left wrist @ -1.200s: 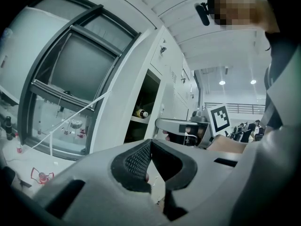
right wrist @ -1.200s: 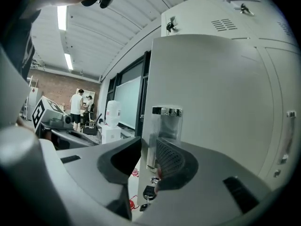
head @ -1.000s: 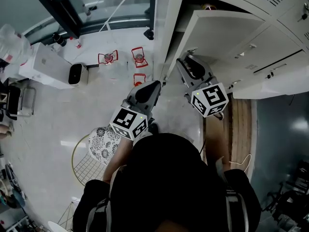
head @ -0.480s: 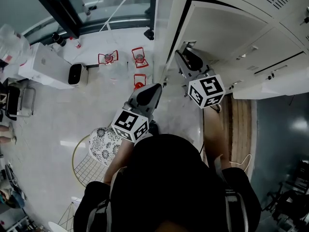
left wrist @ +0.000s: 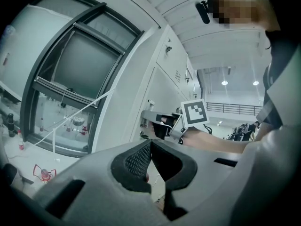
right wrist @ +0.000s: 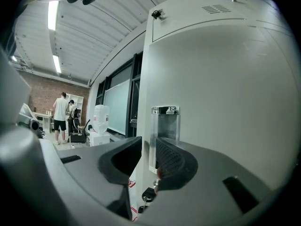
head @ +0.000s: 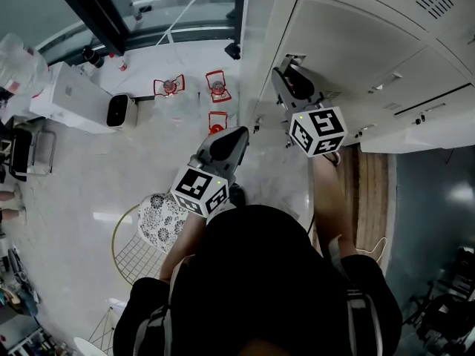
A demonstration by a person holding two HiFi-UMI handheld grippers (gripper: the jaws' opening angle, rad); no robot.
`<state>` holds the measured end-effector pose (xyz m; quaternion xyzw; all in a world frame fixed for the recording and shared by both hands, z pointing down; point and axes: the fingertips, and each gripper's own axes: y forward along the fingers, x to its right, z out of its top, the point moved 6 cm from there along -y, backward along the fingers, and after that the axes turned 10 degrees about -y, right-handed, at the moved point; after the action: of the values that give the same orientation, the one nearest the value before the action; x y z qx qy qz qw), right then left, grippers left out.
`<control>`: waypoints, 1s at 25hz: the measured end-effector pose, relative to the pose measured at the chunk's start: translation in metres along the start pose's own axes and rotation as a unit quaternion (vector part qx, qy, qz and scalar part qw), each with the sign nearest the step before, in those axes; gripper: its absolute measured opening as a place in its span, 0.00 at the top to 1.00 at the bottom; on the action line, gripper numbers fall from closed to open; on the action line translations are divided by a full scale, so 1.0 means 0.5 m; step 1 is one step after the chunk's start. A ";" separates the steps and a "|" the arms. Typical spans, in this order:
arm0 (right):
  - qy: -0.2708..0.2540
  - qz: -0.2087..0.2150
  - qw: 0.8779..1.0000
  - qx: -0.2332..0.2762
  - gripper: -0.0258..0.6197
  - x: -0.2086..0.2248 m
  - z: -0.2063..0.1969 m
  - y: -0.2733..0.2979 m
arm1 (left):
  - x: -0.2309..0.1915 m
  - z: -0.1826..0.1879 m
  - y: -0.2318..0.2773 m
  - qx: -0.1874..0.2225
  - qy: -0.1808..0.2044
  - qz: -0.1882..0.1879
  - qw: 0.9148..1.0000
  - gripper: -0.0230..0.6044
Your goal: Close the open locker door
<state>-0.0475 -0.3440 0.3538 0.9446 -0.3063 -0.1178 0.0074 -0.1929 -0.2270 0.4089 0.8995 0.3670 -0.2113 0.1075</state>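
The white locker door point(head: 349, 43) lies almost flush with the locker bank. In the right gripper view the door point(right wrist: 225, 102) fills the right side, and its clear handle point(right wrist: 164, 121) with a chrome cap stands just ahead. My right gripper point(right wrist: 148, 154) is shut on that handle, whose edge sits between the pads. Keys point(right wrist: 146, 194) hang below the handle. From the head view my right gripper point(head: 286, 71) reaches to the door's left edge. My left gripper point(head: 236, 132) hangs away from the lockers, shut and holding nothing, its tips point(left wrist: 150, 144) meeting.
Further locker doors point(head: 438, 117) continue to the right. On the floor to the left stand a wire chair with a patterned cushion point(head: 159, 221), small red stands point(head: 215, 87) and a white box point(head: 70, 99). People point(right wrist: 61, 117) stand far off by a brick wall.
The door has swung in toward the lockers and the dark gap along its edge has closed. My right gripper moved with it toward the lockers, still on the handle. The left gripper stayed put.
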 end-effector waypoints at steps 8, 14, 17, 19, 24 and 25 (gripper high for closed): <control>0.005 -0.005 1.000 -0.001 0.80 0.004 -0.002 0.015 | -0.004 -0.002 0.002 -0.002 -0.002 0.003 1.000 0.93; 0.005 -0.008 1.000 -0.001 0.78 0.005 -0.002 0.022 | -0.009 0.002 -0.003 0.001 0.000 0.006 1.000 0.93; 0.005 -0.008 1.000 -0.002 0.78 0.004 -0.002 0.024 | -0.012 0.005 -0.007 0.003 0.000 0.009 1.000 0.93; 0.005 -0.009 1.000 -0.001 0.77 0.004 -0.002 0.022 | -0.011 0.005 -0.010 0.004 0.000 0.010 1.000 0.93; 0.003 -0.011 1.000 0.001 0.76 0.008 0.002 0.018 | -0.008 0.007 -0.015 0.006 0.001 0.012 1.000 0.93; 0.002 -0.013 1.000 0.001 0.75 0.009 0.003 0.015 | -0.007 0.007 -0.017 0.006 0.001 0.012 1.000 0.93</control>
<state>-0.0488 -0.3524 0.3522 0.9487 -0.2942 -0.1154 0.0060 -0.2020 -0.2244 0.4073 0.9047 0.3552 -0.2112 0.1038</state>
